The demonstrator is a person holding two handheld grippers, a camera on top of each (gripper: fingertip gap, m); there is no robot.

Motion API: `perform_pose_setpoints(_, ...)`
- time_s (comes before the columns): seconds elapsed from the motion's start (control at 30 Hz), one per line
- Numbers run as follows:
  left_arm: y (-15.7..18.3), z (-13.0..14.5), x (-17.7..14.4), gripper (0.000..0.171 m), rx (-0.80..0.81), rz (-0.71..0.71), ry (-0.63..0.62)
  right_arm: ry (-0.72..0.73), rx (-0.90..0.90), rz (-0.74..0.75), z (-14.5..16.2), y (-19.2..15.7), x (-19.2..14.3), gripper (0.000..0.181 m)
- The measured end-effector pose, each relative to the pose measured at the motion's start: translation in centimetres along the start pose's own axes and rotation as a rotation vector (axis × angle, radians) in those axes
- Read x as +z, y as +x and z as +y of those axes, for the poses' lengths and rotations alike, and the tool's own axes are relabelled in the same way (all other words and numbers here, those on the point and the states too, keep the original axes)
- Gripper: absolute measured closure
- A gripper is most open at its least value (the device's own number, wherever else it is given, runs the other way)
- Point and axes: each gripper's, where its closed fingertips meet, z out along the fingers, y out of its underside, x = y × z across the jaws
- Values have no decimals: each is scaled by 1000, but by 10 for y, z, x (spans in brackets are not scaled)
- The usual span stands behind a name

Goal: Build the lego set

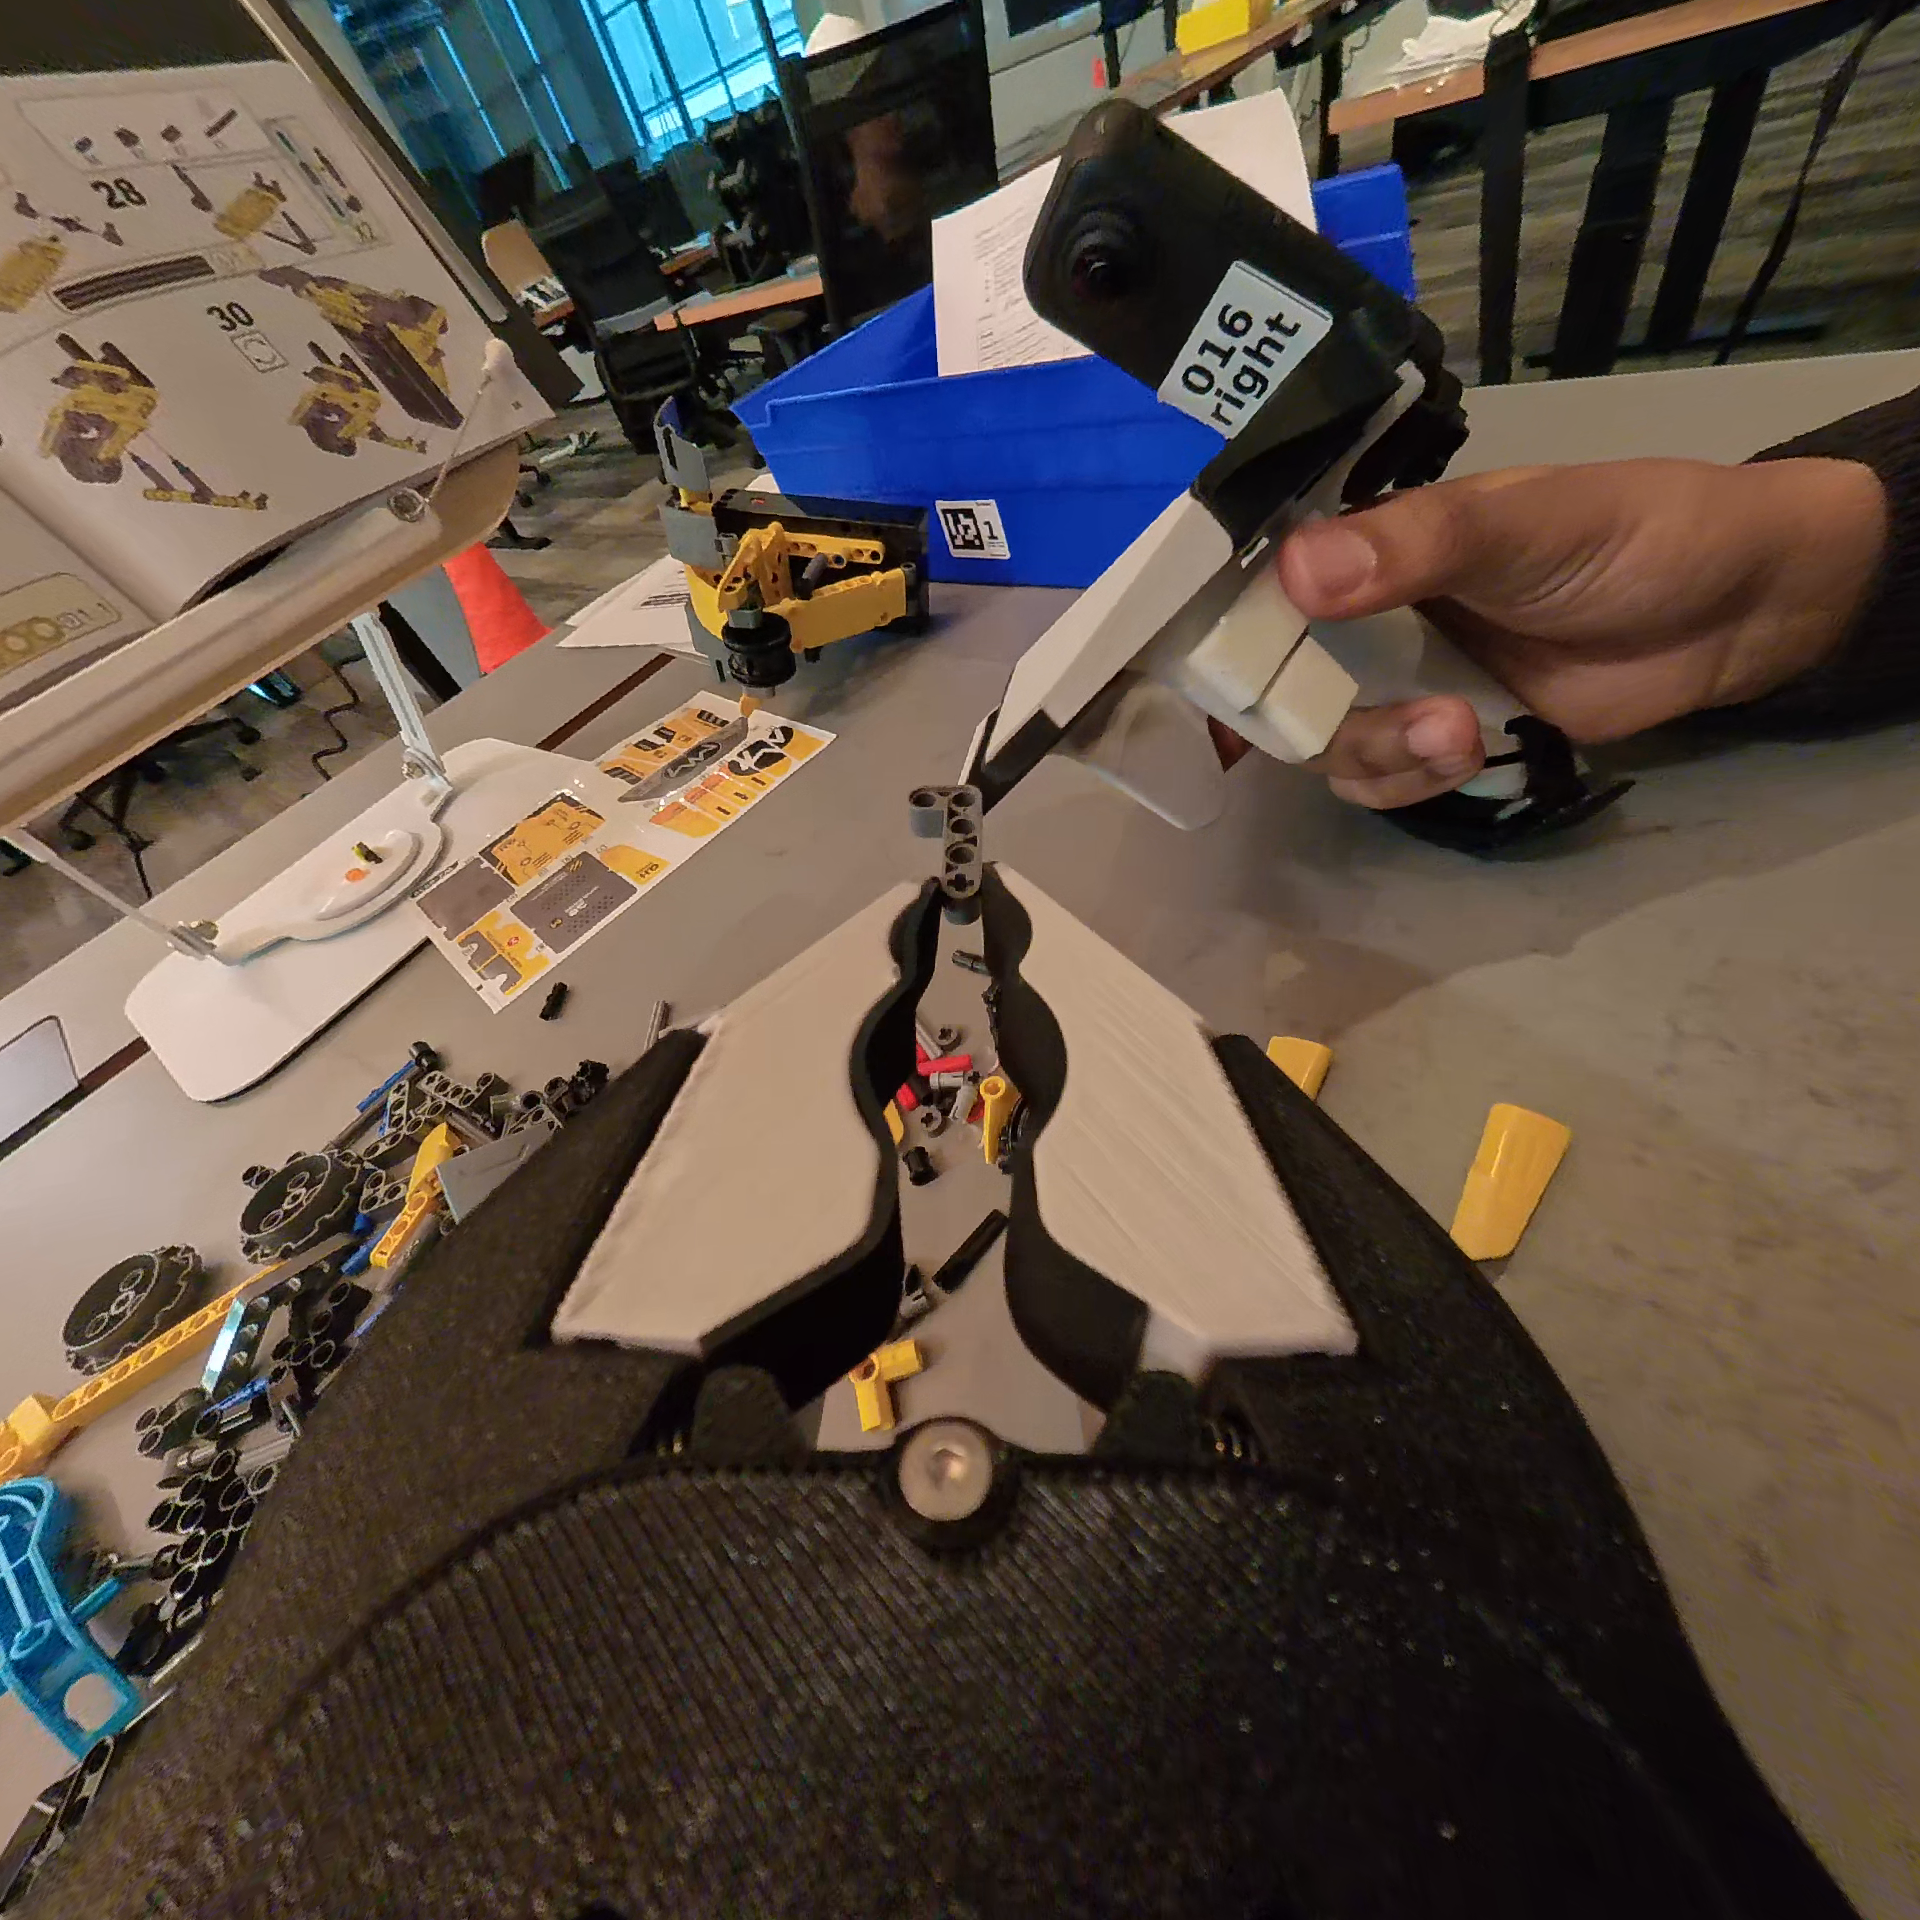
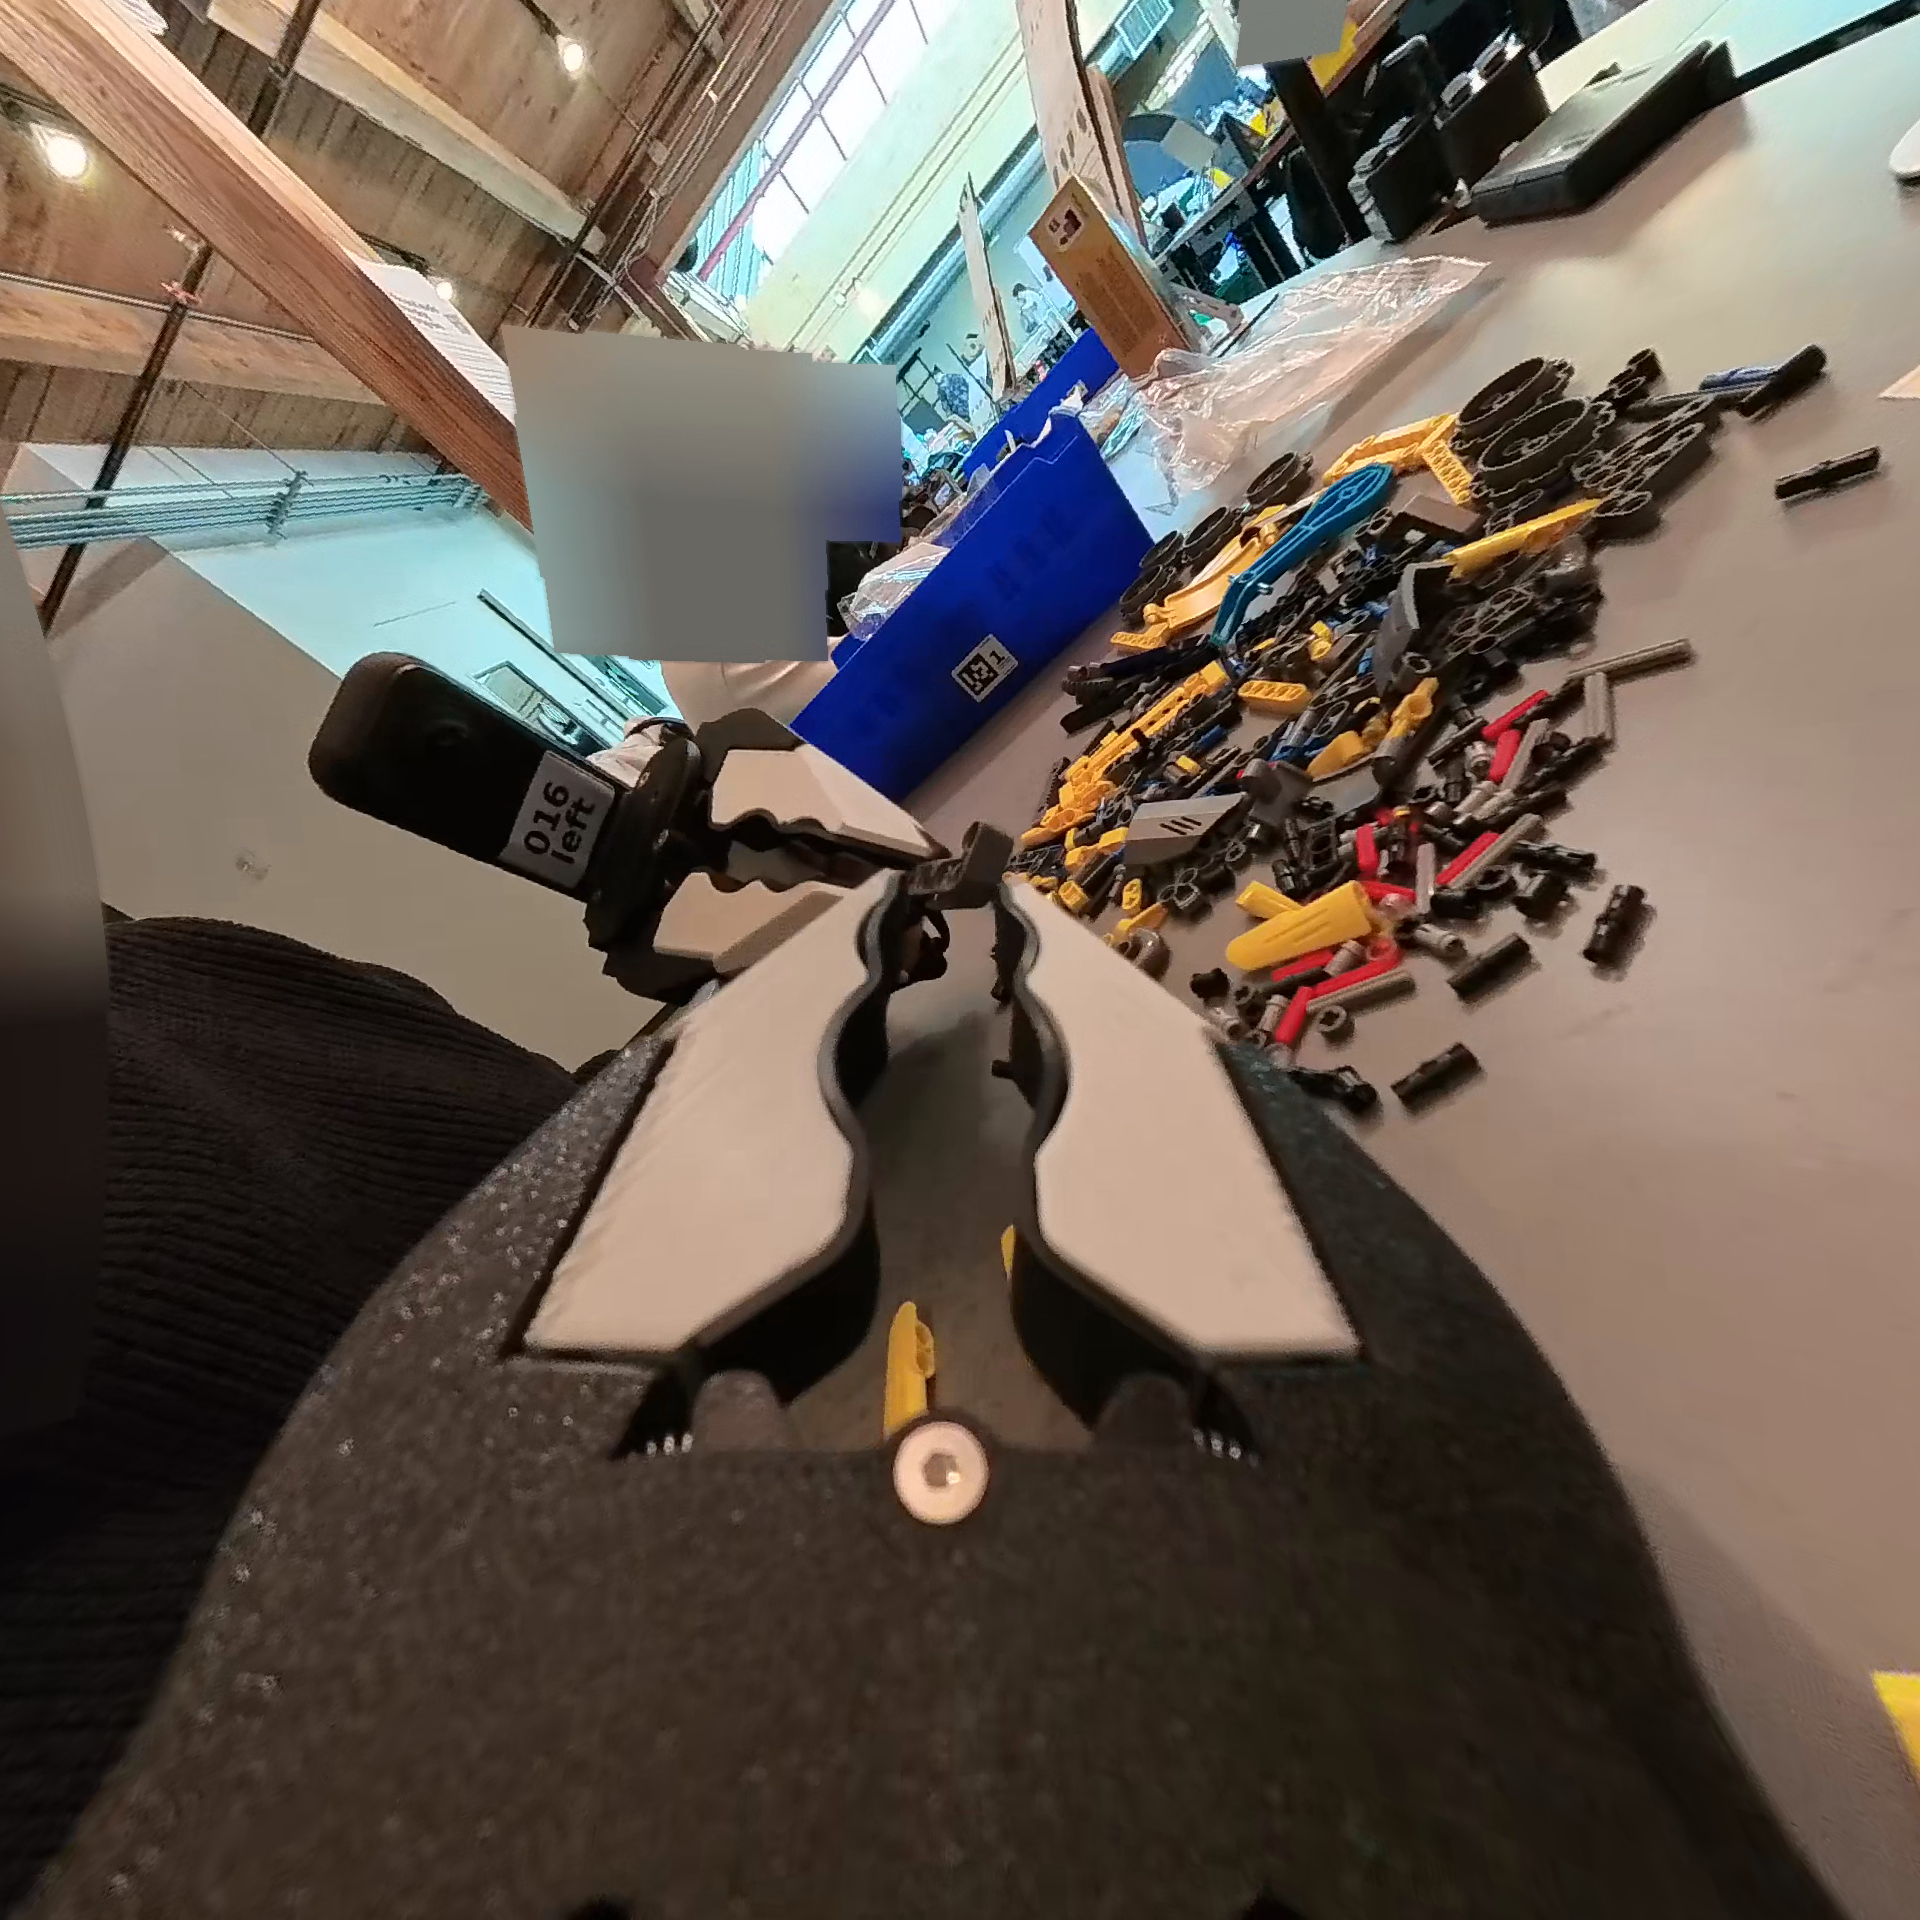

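Standing upright above the table (image 1: 1558,1039), a small dark grey perforated beam (image 1: 958,842) is pinched at its lower end by the left tool (image 1: 961,902). It looks light, rigid and smooth. The right tool (image 2: 948,891), spread, brackets its free end. Loose building parts (image 2: 1382,727) are scattered nearby.

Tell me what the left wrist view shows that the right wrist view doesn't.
Only the left wrist view: the instruction booklet on its stand, the sticker sheet, the half-built yellow model, and the hand holding the right gripper.
Only the right wrist view: clear plastic bags, a cardboard box.
Both: the left gripper pinching the dark beam piece, the blue bin, the loose parts pile.
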Motion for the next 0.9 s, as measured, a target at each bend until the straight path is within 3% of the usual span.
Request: perform_pose_setpoints(0.9,2,-4,-2,168,35,-12,16,-37,48,-3,8,4,3,163)
